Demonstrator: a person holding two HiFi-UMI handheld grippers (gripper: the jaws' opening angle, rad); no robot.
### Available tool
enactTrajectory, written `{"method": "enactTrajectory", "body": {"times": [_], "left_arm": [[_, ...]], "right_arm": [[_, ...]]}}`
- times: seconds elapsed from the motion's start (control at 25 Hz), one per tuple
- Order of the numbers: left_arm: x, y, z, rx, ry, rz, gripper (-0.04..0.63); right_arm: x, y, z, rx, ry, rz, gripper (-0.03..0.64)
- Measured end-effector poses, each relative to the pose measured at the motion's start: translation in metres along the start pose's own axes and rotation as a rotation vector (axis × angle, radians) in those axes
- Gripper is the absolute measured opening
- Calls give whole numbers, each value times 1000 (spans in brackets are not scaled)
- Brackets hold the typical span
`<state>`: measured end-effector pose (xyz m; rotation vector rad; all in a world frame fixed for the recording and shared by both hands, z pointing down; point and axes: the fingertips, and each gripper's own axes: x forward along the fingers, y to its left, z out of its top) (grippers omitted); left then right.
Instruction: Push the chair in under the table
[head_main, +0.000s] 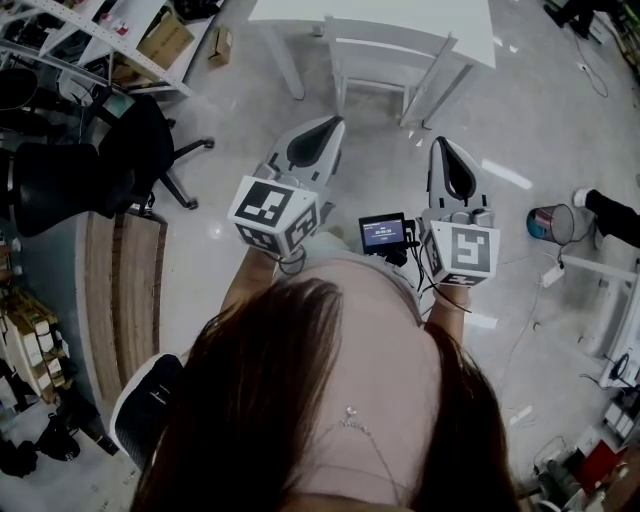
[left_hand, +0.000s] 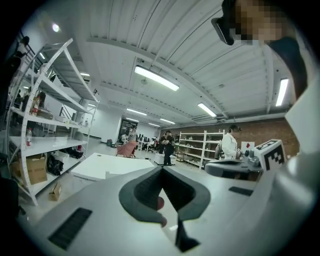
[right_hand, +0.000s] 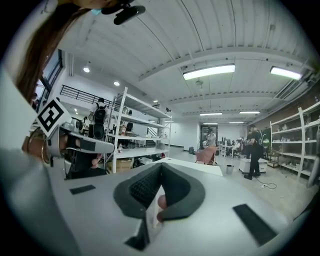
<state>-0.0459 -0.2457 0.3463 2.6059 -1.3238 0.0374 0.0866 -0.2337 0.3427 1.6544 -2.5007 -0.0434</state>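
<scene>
A white chair (head_main: 388, 58) stands at the near edge of a white table (head_main: 300, 10), at the top of the head view, its back turned toward me. My left gripper (head_main: 334, 122) and right gripper (head_main: 441, 143) are held side by side in the air short of the chair, touching nothing. Both point toward it. The jaws of each are shut with nothing between them. In the left gripper view the left gripper (left_hand: 161, 169) points level over the table (left_hand: 107, 165). The right gripper (right_hand: 161, 165) does the same in its own view.
Black office chairs (head_main: 120, 160) and a shelf unit (head_main: 100, 40) with a cardboard box (head_main: 165, 40) stand at the left, above a wooden bench top (head_main: 120, 290). A wastebasket (head_main: 550, 222) and cables lie at the right. People (left_hand: 167, 147) stand far back.
</scene>
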Motion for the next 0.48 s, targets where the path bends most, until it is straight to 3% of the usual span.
{"method": "enactTrajectory", "body": {"times": [0.24, 0.48], "left_arm": [[1, -7, 3, -37, -45, 9, 8], [7, -15, 7, -73, -68, -33, 8]], "right_arm": [[-2, -5, -2, -10, -3, 14, 21], [2, -7, -1, -29, 0, 29, 21]]}}
